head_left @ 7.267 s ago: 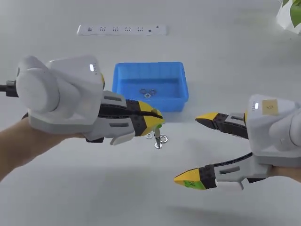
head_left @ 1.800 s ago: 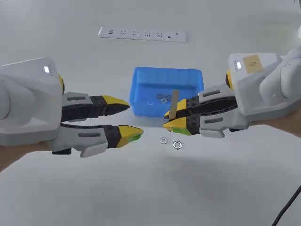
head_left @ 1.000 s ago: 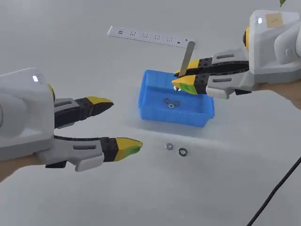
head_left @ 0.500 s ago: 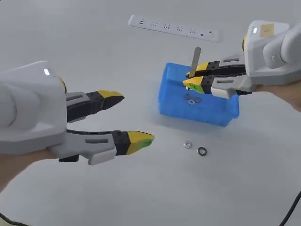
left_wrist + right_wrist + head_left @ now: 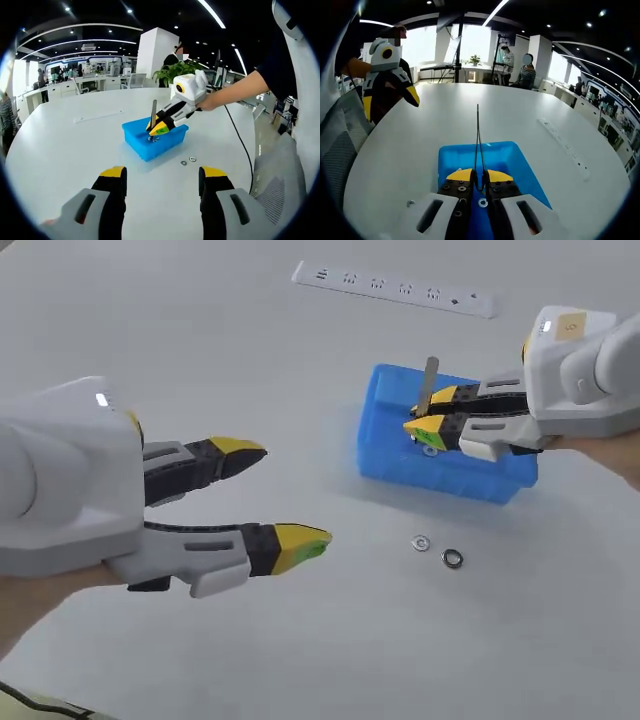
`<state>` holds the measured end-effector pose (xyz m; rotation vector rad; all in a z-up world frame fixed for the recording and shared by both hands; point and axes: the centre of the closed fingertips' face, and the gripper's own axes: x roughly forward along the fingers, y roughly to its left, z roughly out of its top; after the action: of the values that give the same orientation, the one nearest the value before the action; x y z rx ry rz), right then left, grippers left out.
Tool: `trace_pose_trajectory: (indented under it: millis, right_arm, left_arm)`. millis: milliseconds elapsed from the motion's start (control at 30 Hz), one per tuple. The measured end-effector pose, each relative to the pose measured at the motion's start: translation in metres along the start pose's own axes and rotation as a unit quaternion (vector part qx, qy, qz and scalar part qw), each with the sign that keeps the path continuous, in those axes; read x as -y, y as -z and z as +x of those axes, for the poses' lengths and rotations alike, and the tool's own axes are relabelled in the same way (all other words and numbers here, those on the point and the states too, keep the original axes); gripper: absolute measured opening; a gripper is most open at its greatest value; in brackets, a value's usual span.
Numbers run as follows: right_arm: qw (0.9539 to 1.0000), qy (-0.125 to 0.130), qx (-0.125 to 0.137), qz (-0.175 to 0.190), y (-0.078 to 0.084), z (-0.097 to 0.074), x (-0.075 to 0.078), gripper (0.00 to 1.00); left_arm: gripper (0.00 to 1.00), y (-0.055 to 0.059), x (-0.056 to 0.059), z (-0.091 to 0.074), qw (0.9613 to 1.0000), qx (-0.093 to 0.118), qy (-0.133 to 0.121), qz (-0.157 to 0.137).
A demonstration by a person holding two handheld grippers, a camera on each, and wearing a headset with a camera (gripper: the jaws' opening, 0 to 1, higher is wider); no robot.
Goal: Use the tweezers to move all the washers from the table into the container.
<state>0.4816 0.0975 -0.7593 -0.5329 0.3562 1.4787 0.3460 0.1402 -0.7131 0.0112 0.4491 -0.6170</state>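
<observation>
The right gripper [image 5: 422, 428] is hanging over the blue container [image 5: 385, 450], and its fingers are squeezing shut on the tweezers [image 5: 429, 380]. The tweezers are standing almost straight up, with the tip pointing down into the container. A small washer [image 5: 482, 202] is showing just under the fingers in the right gripper view. I cannot tell if the tweezers are pinching it or if it is lying in the container.

A silver washer [image 5: 420, 542] and a darker washer [image 5: 452, 559] are lying side by side on the desk [image 5: 200, 340]. They are just outside the container's near wall, on the person's side. The right gripper is much nearer to them, so I think the tweezers will need to come back toward the person and down.

The left gripper [image 5: 272, 492] is waiting well off to the side, with its fingers spread wide and holding nothing.
</observation>
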Motion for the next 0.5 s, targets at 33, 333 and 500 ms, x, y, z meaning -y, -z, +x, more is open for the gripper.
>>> trace_pose_trajectory:
  millis: [33,333,500]
  right_arm:
    - [1.0000,0.002,0.002,0.001,0.0000,-0.0001,0.0005,0.10]
    - [1.0000,0.004,0.001,0.008,0.0050,-0.0002,0.0003,0.10]
    - [0.9999,0.006,0.000,0.010,0.0095,0.0000,-0.0005,0.10]
  left_arm:
    - [0.63,-0.0002,0.0003,0.0008,1.0000,0.000,0.000,0.001]
    - [0.64,-0.0019,0.0027,0.0058,1.0000,0.001,0.006,0.001]
    - [0.64,0.0006,0.0024,0.0052,1.0000,-0.005,0.007,0.002]
